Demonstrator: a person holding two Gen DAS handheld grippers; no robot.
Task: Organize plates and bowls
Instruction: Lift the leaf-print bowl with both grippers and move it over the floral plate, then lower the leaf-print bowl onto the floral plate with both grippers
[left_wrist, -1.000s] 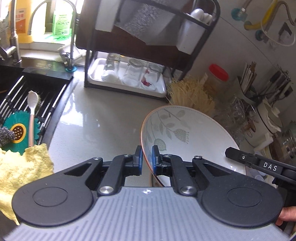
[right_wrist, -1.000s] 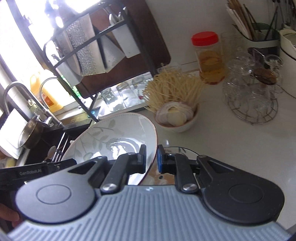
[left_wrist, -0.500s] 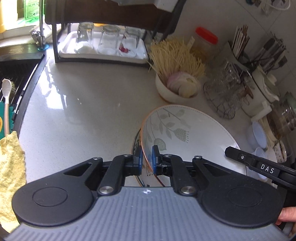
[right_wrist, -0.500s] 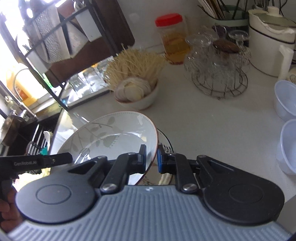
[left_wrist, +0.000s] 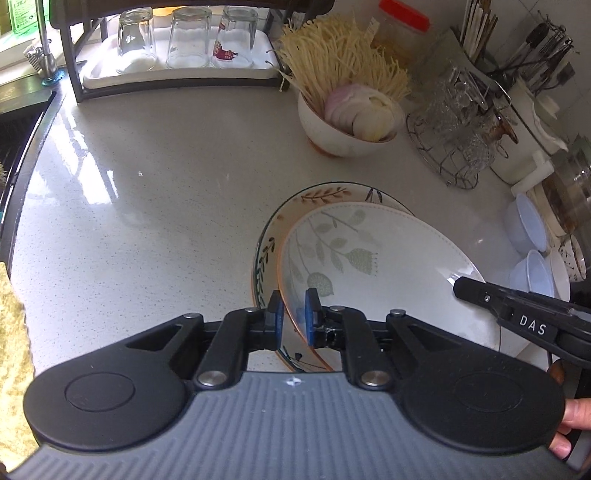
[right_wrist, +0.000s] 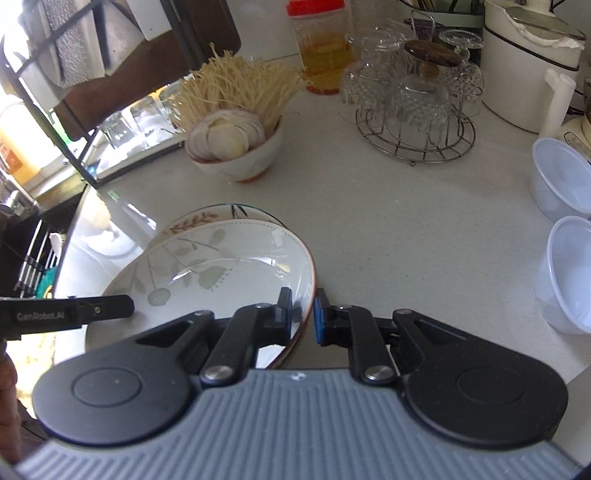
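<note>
A white plate with green leaf print sits on a second plate with a brown leaf rim on the counter. My left gripper straddles the white plate's left rim with its jaws slightly parted, a gap showing at the pads. My right gripper straddles the same plate at its right rim, its jaws parted too, with a gap at the right pad. The lower plate shows behind it. Each gripper's finger shows in the other's view.
A bowl of sliced onion and noodles stands behind the plates. A wire rack of glass cups is at the back right. Plastic bowls sit at the right. A rack with upturned glasses is at the back left.
Both grippers lowered the white plate onto the lower plate on the counter. Their jaws have eased apart on its rim.
</note>
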